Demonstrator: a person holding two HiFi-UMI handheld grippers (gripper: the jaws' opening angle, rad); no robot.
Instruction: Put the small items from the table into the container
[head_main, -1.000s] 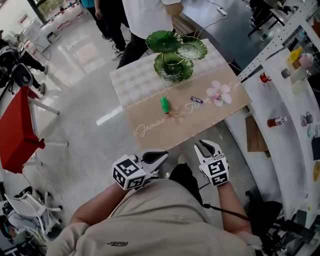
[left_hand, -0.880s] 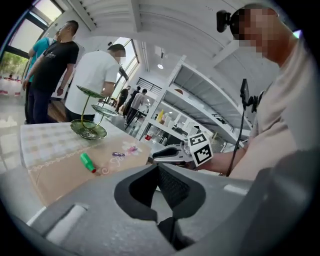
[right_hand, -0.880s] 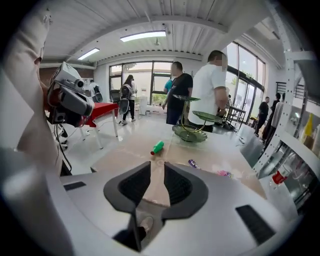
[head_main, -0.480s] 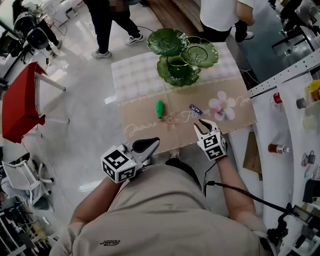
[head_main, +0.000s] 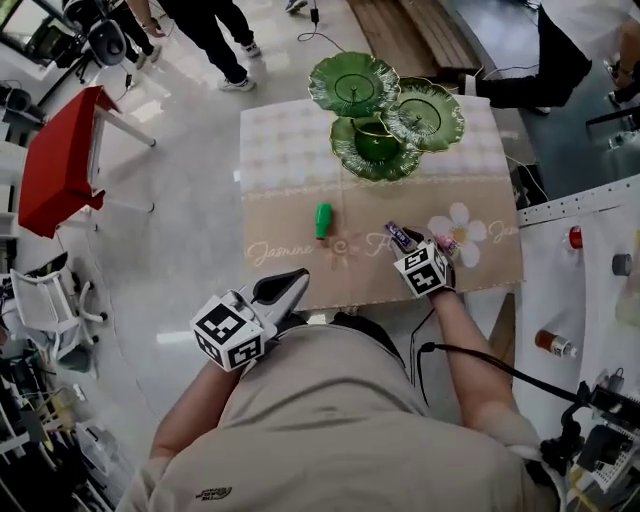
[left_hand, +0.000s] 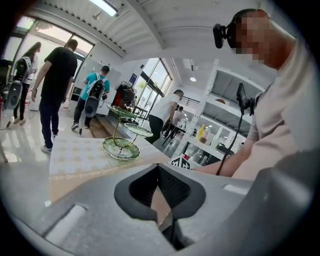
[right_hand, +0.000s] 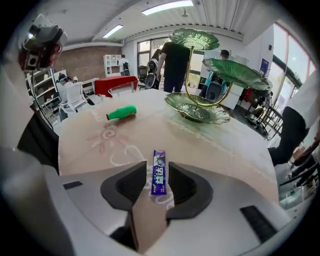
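Observation:
A purple gum pack (head_main: 396, 235) lies flat on the tan table runner (head_main: 290, 270). My right gripper (head_main: 407, 243) points down at it. In the right gripper view the gum pack (right_hand: 158, 176) lies between the tips of that right gripper (right_hand: 159, 166); the jaws are opening and the pads do not press on it. A small green bottle (head_main: 323, 219) lies on its side to the left, and the right gripper view shows that green bottle (right_hand: 121, 112) too. The green three-tier dish stand (head_main: 378, 145) is at the table's far side. My left gripper (head_main: 288, 288) hangs off the near edge, shut and empty.
A red table (head_main: 60, 160) and a white chair (head_main: 45, 300) stand on the floor at the left. White shelving (head_main: 590, 250) with small bottles runs along the right. People stand beyond the table's far end. A black cable (head_main: 480, 365) trails from my right arm.
My right gripper has gone forward and down over the table onto the gum pack, and its jaws have spread. The left gripper has drifted a little to the left, still off the table.

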